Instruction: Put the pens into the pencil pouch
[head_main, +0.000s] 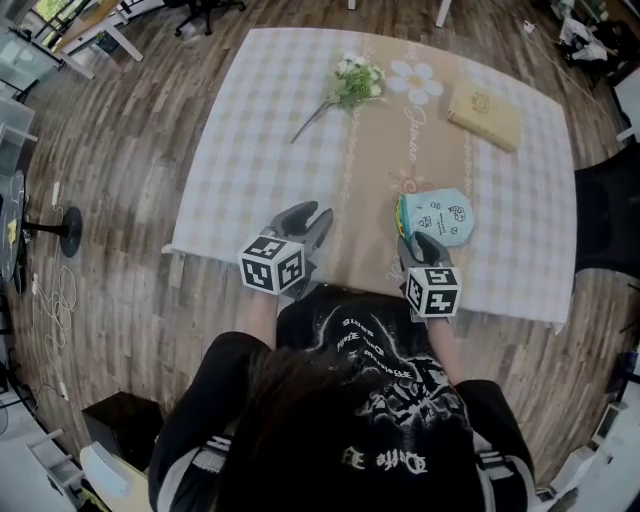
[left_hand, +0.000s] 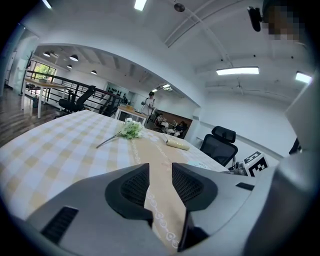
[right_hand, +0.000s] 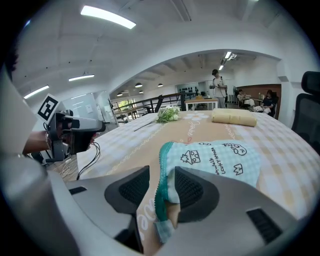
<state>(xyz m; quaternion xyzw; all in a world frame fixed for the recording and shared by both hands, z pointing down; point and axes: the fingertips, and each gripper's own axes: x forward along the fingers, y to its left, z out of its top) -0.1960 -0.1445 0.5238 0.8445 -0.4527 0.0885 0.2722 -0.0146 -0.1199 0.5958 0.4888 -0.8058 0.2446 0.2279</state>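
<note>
A light blue checked pencil pouch (head_main: 443, 216) with a green zip edge lies on the tablecloth near the front right. In the right gripper view the pouch (right_hand: 215, 160) fills the near middle. Its green zip edge runs between the jaws of my right gripper (right_hand: 161, 182) and rests beside the right pad, with a gap at the left pad. In the head view the right gripper (head_main: 420, 243) sits at the pouch's near edge. My left gripper (head_main: 312, 222) stands open over bare cloth left of it, and nothing lies between its jaws (left_hand: 160, 172). No pen shows in any view.
A checked cloth (head_main: 250, 150) covers the table. A sprig of white flowers (head_main: 352, 82) lies at the back middle and a yellow case (head_main: 485, 115) at the back right. A black chair (head_main: 610, 215) stands at the right side. The table's front edge runs just under both grippers.
</note>
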